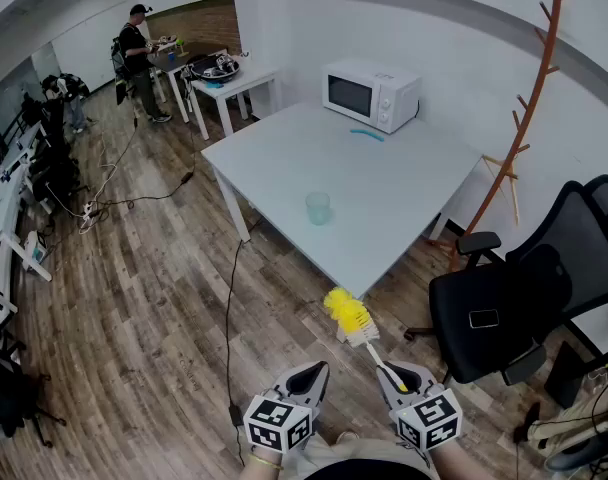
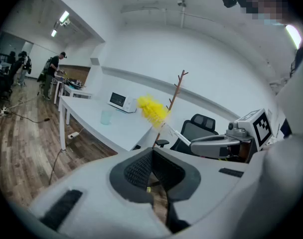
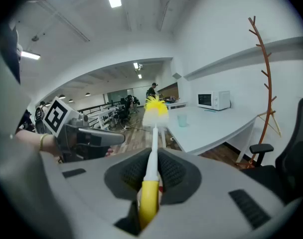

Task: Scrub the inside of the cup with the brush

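1. Right gripper (image 3: 152, 171): fingers clenched on the brush (image 3: 151, 148), gripping its white stem just above the yellow handle end. The stem runs forward and up out of the fingers; the yellow bristle head stands clear in the air, short of the surface's near edge in the head view.
2. Left gripper (image 2: 152, 171): fingers drawn together, nothing between them. It is held just beside the right gripper and level with it, low in the head view and above the floor (image 1: 134, 298).
3. Floor: wood planks, a black cable trailing across them.
4. Surface (image 1: 384, 203): a white table ahead of both grippers.
5. Cup (image 1: 318, 207): pale translucent blue-green, upright, alone toward the near left part of the surface, well apart from the brush head and both grippers.
6. Microwave (image 1: 371, 93): white, at the far edge of the surface, a small teal item (image 1: 366, 134) lying just in front of it.
7. Office chair (image 1: 504, 308): black, right of the surface, with a dark flat device on its seat.
8. Coat rack (image 1: 529, 108): reddish-brown, branched, by the right wall.
9. Person (image 1: 139, 63): standing at a far table.
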Demonstrator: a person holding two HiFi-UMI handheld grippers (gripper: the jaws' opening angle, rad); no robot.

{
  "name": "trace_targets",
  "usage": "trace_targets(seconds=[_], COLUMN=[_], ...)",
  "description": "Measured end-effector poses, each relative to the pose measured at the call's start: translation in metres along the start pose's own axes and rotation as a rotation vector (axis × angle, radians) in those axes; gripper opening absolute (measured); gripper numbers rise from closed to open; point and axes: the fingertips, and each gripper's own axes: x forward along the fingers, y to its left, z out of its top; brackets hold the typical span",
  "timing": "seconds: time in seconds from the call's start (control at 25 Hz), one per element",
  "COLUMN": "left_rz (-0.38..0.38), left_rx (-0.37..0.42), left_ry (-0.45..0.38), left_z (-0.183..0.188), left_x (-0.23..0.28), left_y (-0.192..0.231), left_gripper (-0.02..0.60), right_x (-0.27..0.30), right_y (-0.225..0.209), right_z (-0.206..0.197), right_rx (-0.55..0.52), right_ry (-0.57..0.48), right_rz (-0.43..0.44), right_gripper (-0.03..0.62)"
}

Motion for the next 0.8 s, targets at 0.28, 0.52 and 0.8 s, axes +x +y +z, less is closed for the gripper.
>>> trace_targets(seconds=[0.28, 0.52, 0.8], left_rz=[0.041, 0.088, 0.095], left_rx=[0.127, 0.139, 0.106], left_ry=[-0.014, -0.013, -0.027], left_z=[-0.012, -0.011, -0.015], left_x=[-0.025, -0.022, -0.017], left_y=[-0.052, -0.057, -0.06], left_gripper=[0.018, 0.018, 0.018], right_x=[-0.046, -0.052, -0.056], right_y=[0.004, 0.008, 0.003], right_z=[-0.011, -0.014, -0.02], right_rx=[0.042, -0.008, 0.001], right_ry=[-0.036, -0.036, -0.033], right_rz=[-0.008, 0.013, 0.04], right_gripper=[0.052, 0.052, 0.052])
